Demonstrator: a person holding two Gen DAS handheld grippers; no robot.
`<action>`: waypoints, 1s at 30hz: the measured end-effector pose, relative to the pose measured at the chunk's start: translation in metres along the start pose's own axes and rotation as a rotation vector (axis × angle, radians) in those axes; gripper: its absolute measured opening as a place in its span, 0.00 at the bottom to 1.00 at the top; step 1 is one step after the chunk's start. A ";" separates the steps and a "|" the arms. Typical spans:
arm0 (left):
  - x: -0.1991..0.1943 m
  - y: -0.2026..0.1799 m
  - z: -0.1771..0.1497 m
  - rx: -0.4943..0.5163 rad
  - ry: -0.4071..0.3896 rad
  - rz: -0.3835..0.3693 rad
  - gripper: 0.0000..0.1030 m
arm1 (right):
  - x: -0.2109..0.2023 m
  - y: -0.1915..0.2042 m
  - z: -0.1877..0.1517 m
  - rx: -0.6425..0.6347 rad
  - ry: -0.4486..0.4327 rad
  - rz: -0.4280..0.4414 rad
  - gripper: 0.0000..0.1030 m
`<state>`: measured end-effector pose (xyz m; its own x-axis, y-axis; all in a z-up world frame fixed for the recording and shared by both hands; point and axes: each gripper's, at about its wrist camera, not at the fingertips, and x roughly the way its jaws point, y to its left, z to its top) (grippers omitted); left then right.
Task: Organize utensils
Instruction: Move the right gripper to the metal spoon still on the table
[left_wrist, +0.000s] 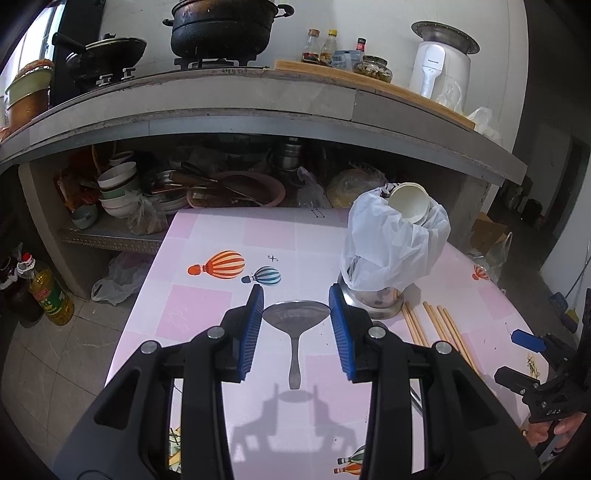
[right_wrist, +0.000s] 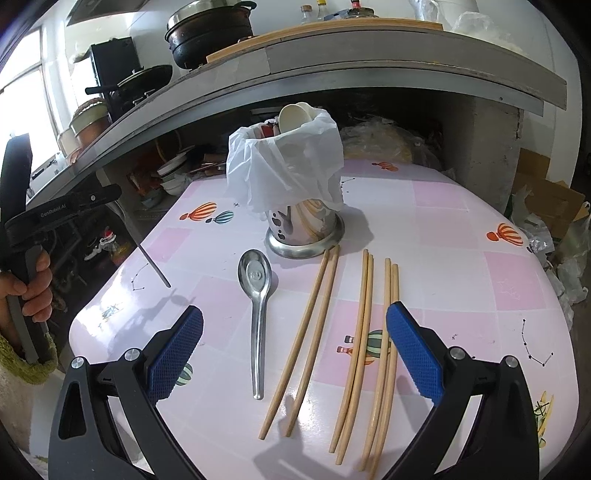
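Spoon: long-handled shiny steel spoon (left_wrist: 295, 328) lay flat between the left gripper's (left_wrist: 296, 325) spread blue pads, untouched.
Advice: lower first, pinch the handle.
Right gripper (right_wrist: 295, 350): spread, empty.

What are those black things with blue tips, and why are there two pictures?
They are grabbing tools, one in each of a person's hands, with a camera on each. One picture looks out from the left tool, the other from the right tool. Both stand open and hold nothing. On the pink table lie a metal spoon and six wooden chopsticks, in three pairs. Behind them stands a metal holder lined with a white bag, probably where the utensils will go. The left tool hovers above the spoon.
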<state>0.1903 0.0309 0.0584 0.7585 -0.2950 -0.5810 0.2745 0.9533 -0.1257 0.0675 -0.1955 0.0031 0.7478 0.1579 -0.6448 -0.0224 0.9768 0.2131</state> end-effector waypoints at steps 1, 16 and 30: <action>-0.001 0.001 0.000 -0.001 -0.002 0.000 0.34 | 0.000 0.001 0.000 -0.001 0.000 0.000 0.94; -0.016 0.016 0.000 -0.041 -0.039 0.040 0.34 | 0.020 0.011 0.012 -0.026 -0.009 0.057 0.94; -0.017 0.038 -0.009 -0.083 -0.035 0.051 0.34 | 0.109 0.055 0.037 -0.114 0.063 0.057 0.92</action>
<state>0.1830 0.0729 0.0562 0.7906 -0.2469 -0.5604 0.1863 0.9687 -0.1640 0.1728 -0.1303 -0.0286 0.6998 0.2189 -0.6800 -0.1419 0.9755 0.1680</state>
